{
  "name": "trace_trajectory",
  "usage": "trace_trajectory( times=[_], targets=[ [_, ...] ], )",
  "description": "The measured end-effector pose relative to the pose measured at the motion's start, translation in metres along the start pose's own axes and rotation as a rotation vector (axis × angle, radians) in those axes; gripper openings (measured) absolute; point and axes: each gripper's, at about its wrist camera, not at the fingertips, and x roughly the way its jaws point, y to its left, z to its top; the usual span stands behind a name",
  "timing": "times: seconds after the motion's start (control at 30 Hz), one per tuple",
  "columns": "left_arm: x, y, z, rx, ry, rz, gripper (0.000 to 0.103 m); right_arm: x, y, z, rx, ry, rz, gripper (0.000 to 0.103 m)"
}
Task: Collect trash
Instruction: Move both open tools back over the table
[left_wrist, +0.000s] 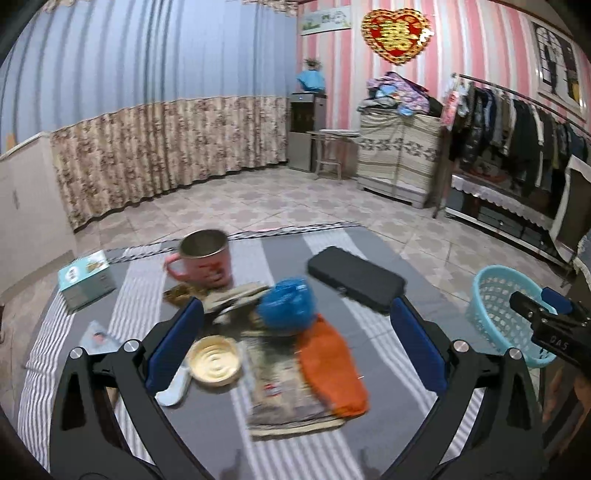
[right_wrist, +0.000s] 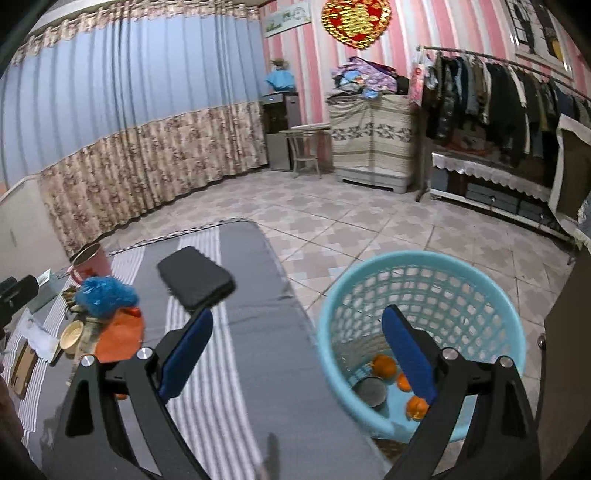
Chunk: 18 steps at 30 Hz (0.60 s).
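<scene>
A heap of trash lies on the striped table: a crumpled blue bag (left_wrist: 286, 303), an orange wrapper (left_wrist: 332, 365), a printed paper (left_wrist: 284, 387), a round cream lid (left_wrist: 214, 360) and a white scrap (left_wrist: 173, 387). My left gripper (left_wrist: 295, 350) hovers open above this heap, fingers either side of it, holding nothing. My right gripper (right_wrist: 297, 354) is open and empty at the table's right edge, its right finger over the light blue basket (right_wrist: 421, 280). Orange peels (right_wrist: 384, 363) and a grey round lid (right_wrist: 369, 391) lie inside the basket. The blue bag (right_wrist: 105, 295) and orange wrapper (right_wrist: 118, 332) show far left.
A pink mug (left_wrist: 203, 260), a black case (left_wrist: 356, 278), a teal box (left_wrist: 85, 280) and a small card (left_wrist: 99, 338) also sit on the table. The basket (left_wrist: 498, 314) stands on the tiled floor right of the table. A clothes rack (right_wrist: 498, 96) lines the right wall.
</scene>
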Motion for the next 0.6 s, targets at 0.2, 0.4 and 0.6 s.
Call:
trace_trajectory(
  times=[0.2,0.4,0.6],
  targets=[
    [-0.002,0.039,-0.012,-0.035,0.01,0.062,0.098,0.0,0.032,-0.008,-0.062,0.019,0.017,0.091],
    [-0.007,0.066,-0.026,-0.076,0.019,0.095,0.098,-0.001,0.052,-0.013,-0.087,0.03,0.039,0.091],
    [-0.011,0.088,-0.041,-0.102,0.037,0.12,0.098,0.003,0.067,-0.017,-0.089,0.048,0.056,0.091]
  ],
)
